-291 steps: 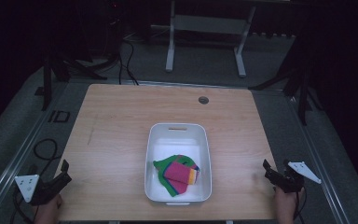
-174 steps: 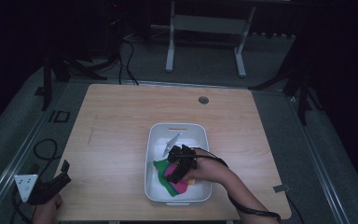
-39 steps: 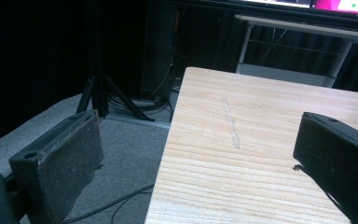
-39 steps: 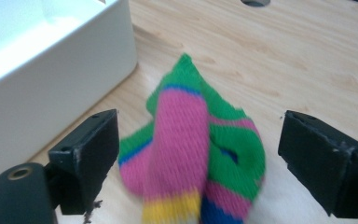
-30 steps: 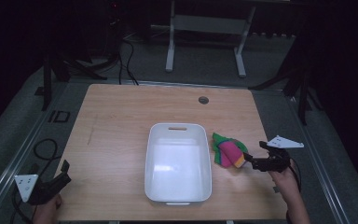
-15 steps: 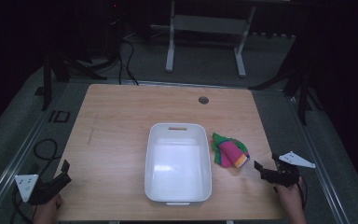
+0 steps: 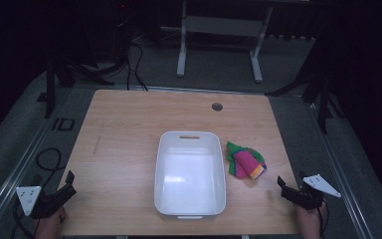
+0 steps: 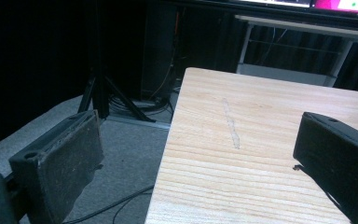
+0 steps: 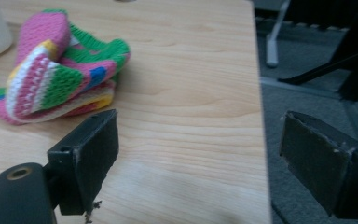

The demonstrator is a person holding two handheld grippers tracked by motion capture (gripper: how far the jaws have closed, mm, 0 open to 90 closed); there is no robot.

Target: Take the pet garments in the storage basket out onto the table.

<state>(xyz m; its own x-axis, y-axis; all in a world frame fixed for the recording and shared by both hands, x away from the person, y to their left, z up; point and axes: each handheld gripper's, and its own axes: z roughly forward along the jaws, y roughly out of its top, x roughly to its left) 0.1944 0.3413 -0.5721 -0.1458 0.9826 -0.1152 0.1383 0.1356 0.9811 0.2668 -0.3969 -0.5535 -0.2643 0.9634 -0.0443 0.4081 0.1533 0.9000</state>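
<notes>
A crumpled knitted cloth (image 7: pixel 245 162) in pink, green and yellow lies on the wooden table just right of the white tub (image 7: pixel 190 196), which holds nothing. In the right gripper view the cloth (image 9: pixel 56 67) sits ahead and to the left of the jaws. My right gripper (image 7: pixel 282 185) is open at the table's front right corner, a short way from the cloth, with nothing between its jaws (image 9: pixel 200 163). My left gripper (image 7: pixel 69 180) is open at the front left edge, its jaws (image 8: pixel 196 168) straddling the table's left border, and it holds nothing.
A round cable hole (image 7: pixel 217 106) sits near the table's far edge. Grey floor with cables (image 7: pixel 45 159) surrounds the table. A white metal stand (image 7: pixel 219 30) rises behind it and dark tripod legs (image 8: pixel 100 88) stand to the left.
The right gripper took the cloth out of the tub, set it on the table to the tub's right, let go and drew back to the front right corner. The left gripper stayed put.
</notes>
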